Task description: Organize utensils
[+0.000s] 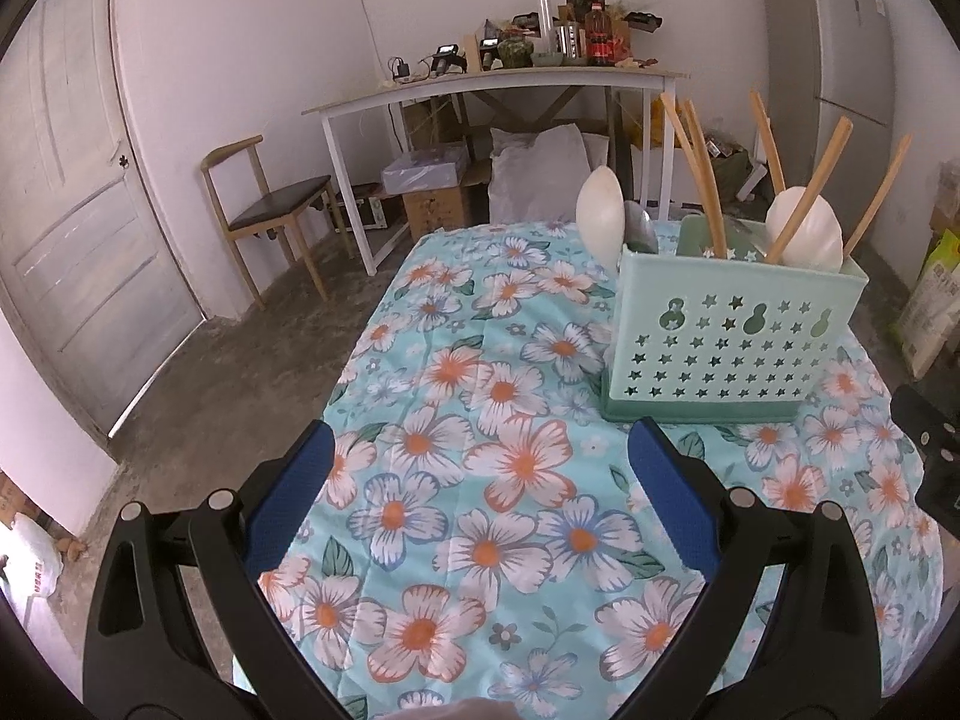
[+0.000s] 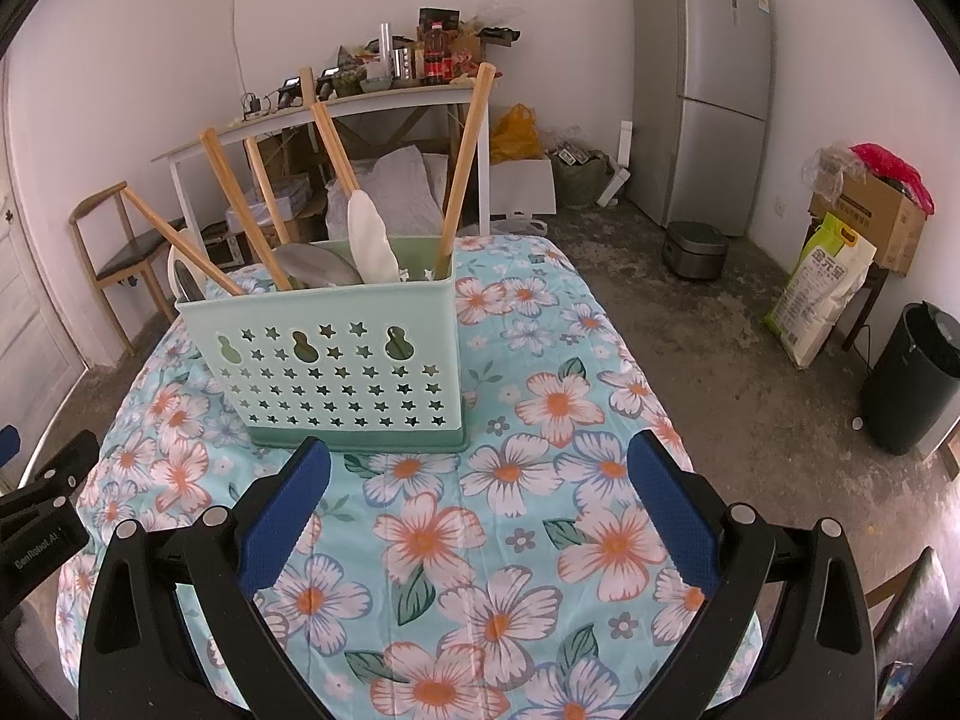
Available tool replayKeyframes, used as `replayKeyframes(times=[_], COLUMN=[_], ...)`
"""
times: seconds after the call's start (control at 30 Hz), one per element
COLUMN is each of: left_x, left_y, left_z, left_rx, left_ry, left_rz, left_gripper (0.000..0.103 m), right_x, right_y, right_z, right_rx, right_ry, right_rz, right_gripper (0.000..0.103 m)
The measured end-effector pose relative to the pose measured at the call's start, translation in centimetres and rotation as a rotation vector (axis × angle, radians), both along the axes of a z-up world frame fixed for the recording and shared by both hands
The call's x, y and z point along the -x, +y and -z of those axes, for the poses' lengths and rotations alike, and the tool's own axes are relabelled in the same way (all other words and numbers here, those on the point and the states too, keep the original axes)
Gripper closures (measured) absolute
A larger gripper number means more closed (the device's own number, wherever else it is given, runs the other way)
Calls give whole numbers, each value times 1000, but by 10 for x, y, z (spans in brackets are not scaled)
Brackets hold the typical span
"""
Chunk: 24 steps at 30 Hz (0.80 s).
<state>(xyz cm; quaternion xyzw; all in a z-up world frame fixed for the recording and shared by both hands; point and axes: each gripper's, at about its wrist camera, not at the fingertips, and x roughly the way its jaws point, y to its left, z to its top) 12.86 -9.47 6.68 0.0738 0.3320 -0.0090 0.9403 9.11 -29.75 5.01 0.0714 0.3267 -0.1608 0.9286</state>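
The task looks close to finished, judging by how things lie. The mint-green utensil holder stands upright on the desk, on its flowered cloth, and it already carries the utensils: several wooden chopsticks lean out of its compartments, with white spoons and a grey spoon standing bowl-up among them. No loose utensil shows anywhere on the cloth in either wrist view, so nothing seems left to collect, though the desk's near edge is hidden behind the gripper frames. The left hand-held gripper hangs over the cloth, just short of the holder, jaws spread wide and holding nothing. The right hand-held gripper is likewise wide apart and empty, near the holder's base.
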Motion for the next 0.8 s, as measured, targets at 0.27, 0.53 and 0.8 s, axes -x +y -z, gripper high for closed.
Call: replayKeyframes(times=[0.27, 0.53, 0.8], left_x=[0, 0, -1], left_y=[-2, -3, -3], left_z=[-1, 0, 0], left_rx=[0, -1, -2], left_ry=[1, 5, 6], left_rz=[5, 7, 7], left_gripper=[8, 8, 8], right_x=[0, -1, -1], right_y=[0, 0, 0], right_z=[0, -2, -2], right_rx=[-1, -2, -2], right_ry=[0, 4, 5], right_rz=[0, -1, -1], right_gripper=[7, 7, 7])
